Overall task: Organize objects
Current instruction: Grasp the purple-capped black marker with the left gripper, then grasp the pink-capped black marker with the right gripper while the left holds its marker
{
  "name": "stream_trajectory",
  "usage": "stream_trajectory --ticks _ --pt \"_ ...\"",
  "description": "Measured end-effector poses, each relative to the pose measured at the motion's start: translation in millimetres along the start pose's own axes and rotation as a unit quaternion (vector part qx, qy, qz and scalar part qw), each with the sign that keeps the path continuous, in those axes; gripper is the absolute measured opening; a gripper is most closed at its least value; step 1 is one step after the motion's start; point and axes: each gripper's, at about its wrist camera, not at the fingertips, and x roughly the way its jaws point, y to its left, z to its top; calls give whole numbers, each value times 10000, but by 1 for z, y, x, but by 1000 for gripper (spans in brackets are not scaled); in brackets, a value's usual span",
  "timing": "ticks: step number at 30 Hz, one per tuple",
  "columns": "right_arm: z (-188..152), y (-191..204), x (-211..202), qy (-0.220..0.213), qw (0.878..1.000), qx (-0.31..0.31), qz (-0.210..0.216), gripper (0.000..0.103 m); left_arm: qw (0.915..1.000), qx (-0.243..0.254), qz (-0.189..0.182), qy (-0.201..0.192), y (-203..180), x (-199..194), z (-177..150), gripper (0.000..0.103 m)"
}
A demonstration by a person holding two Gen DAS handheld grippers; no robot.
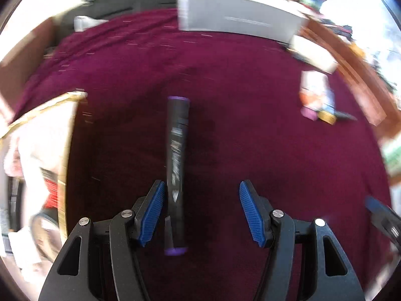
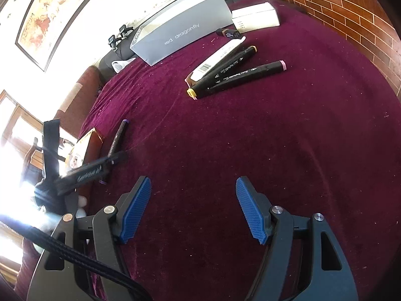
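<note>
A black marker with purple caps [image 1: 176, 165] lies on the maroon cloth [image 1: 263, 150] between the fingers of my left gripper [image 1: 201, 184]. It sits close beside the left pad [image 1: 153, 210], and the jaws stand wide apart, so the gripper is open. The right wrist view shows this marker [image 2: 117, 140] at the left, under the left gripper [image 2: 110, 161]. My right gripper [image 2: 193, 179] is open over bare cloth with nothing between its fingers. Farther off lie a yellow-capped marker [image 2: 223, 71] and a pink-capped marker [image 2: 250, 74], crossing beside a slim white barcode box [image 2: 218, 60].
A grey shoe box [image 2: 180, 37] and a white box [image 2: 255, 17] stand at the cloth's far edge, with a small dark item [image 2: 229, 33] between them. A gold-rimmed open box [image 1: 62, 150] sits left of the purple marker. A brick-patterned wall [image 2: 351, 20] is on the right.
</note>
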Motion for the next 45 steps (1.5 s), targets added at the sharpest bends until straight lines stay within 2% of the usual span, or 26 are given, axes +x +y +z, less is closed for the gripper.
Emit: stream_trajectory --ticks 2,3,6,14,15,16,18,23,29,33,34,38,41,42,43,45 --pt "0 1 1 -6 10000 1 8 70 9998 36 -179 -60 -5 -7 -6 55" --pt "0 2 0 -10 10000 5 3 70 9998 -8 -143 -126 -3 -11 -7 55" --pt "-1 1 0 -7 10000 27 -18 70 9991 -328 123 -239 9 -14 -6 55" --pt "8 1 -5 -46 9999 38 -132 70 9981 -258 520 -203 1 5 1 54" --pt "11 -1 -8 -69 9998 71 -147 70 9978 -82 613 -241 -5 6 1 41" --pt "15 -3 -10 -101 9997 116 -173 70 9974 16 669 -276 -7 3 -1 24" --pt "23 -9 -17 -193 9992 186 -279 73 9973 87 668 -285 -13 -1 -5 13" --pt "52 -19 -22 -490 9966 171 -638 77 9985 141 444 -273 -14 -10 -21 11" --pt "112 -29 16 -585 9972 78 -466 77 9991 164 321 -241 -17 -15 -29 11" --pt "144 -27 54 -365 9945 -302 -937 77 9992 129 302 -238 -17 -15 -30 11" --pt "149 -30 68 -167 9942 -290 -1021 77 9992 123 298 -235 -16 -15 -30 11" --pt "140 -32 90 481 9954 -317 -763 77 9991 166 308 -244 -16 -14 -30 11" --pt "117 -23 88 844 9947 -506 -309 84 9990 171 315 -262 -17 -15 -31 11" --pt "107 -17 87 1050 9925 -623 -83 89 9990 181 306 -270 -17 -15 -32 11" --pt "99 -11 86 1218 9897 -742 102 89 9990 182 289 -276 -17 -15 -32 11" --pt "83 1 83 1453 9843 -982 223 89 9993 155 227 -270 -16 -16 -34 11"
